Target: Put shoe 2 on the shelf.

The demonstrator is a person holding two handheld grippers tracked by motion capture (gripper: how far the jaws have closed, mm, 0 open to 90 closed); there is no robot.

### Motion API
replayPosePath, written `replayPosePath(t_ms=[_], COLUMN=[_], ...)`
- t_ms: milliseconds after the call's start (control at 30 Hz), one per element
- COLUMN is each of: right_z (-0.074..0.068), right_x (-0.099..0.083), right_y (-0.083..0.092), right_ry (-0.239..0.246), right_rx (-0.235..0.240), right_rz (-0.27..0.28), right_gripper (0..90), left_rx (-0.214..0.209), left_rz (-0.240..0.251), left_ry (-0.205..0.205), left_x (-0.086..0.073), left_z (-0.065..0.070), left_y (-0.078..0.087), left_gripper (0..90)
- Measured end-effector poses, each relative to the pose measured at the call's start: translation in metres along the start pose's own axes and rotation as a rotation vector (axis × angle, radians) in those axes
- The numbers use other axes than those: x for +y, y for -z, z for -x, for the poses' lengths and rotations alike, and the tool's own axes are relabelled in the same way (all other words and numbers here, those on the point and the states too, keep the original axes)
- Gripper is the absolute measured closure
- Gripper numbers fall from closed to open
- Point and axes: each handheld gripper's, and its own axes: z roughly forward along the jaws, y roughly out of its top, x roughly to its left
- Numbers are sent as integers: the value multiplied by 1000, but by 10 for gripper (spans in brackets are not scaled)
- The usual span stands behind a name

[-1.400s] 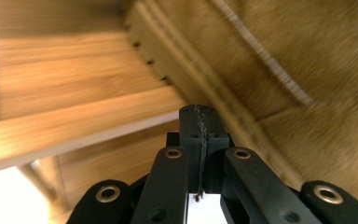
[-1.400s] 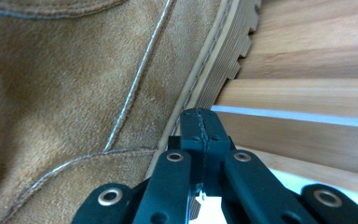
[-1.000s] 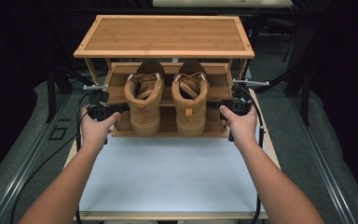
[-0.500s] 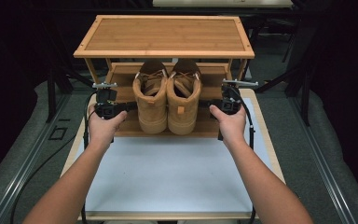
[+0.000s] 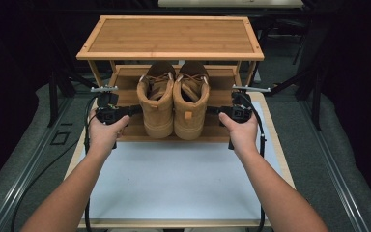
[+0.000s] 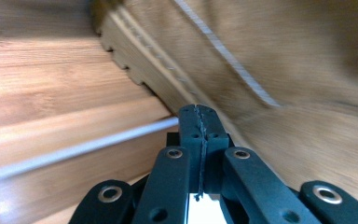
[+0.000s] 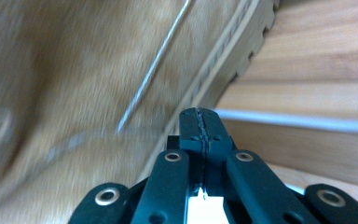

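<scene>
From the high view, two tan boots, the left boot (image 5: 157,104) and the right boot (image 5: 191,102), stand side by side and touching on the lower shelf (image 5: 222,99) of a bamboo shoe rack (image 5: 169,36), toes toward the person. The rack sits at the far end of the white surface (image 5: 174,179). The left gripper (image 5: 134,110) meets the outer side of the left boot; the right gripper (image 5: 211,111) meets the outer side of the right boot.

In the left gripper view, the jaws are pressed together with nothing between them, tip against the boot's side near its ridged sole (image 6: 140,70).

In the right gripper view, the jaws are likewise together and empty, tip at the other boot's side by its sole (image 7: 235,51).
</scene>
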Motion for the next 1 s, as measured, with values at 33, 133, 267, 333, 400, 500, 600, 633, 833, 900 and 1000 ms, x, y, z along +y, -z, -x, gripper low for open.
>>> replayPosePath(t_ms=[33, 133, 267, 333, 400, 500, 600, 633, 833, 900, 1000], right_z=[-1, 1, 1, 0, -1, -5, -9, -10, -11, -12, -13], right_x=[-5, -13, -27, -31, -34, -41, -47, -48, -51, -51, -50], right_y=[3, 10, 15, 16, 16, 14, 10, 10, 10, 10, 9], right_ry=[18, 26, 36, 50, 49, 64, 82, 85, 98, 92, 71], right_rx=[7, 22, 53, 47, 59, 67, 66, 59, 66, 68, 77], right_rz=[-4, -31, -61, -68, -75, -90, -109, -119, -157, -154, -140], right_gripper=[890, 897, 900, 900, 900, 900, 900, 900, 900, 900, 900], left_rx=[0, -17, -19, -14, -6, -28, -17, -23, -46, -41, -22], left_rz=[-5, -26, -45, -58, -67, -75, -80, -90, -91, -86, -92], left_ry=[-10, -27, -34, -43, -50, -45, -61, -56, -44, -45, -50], left_x=[-1, -10, -21, -24, -27, -33, -37, -38, -41, -40, -37], left_z=[2, 11, 15, 15, 16, 17, 19, 20, 20, 21, 25], left_y=[3, 8, 13, 14, 14, 14, 14, 15, 15, 16, 17], left_gripper=[900, 900, 900, 900, 900, 900, 900, 900, 900, 900, 900])
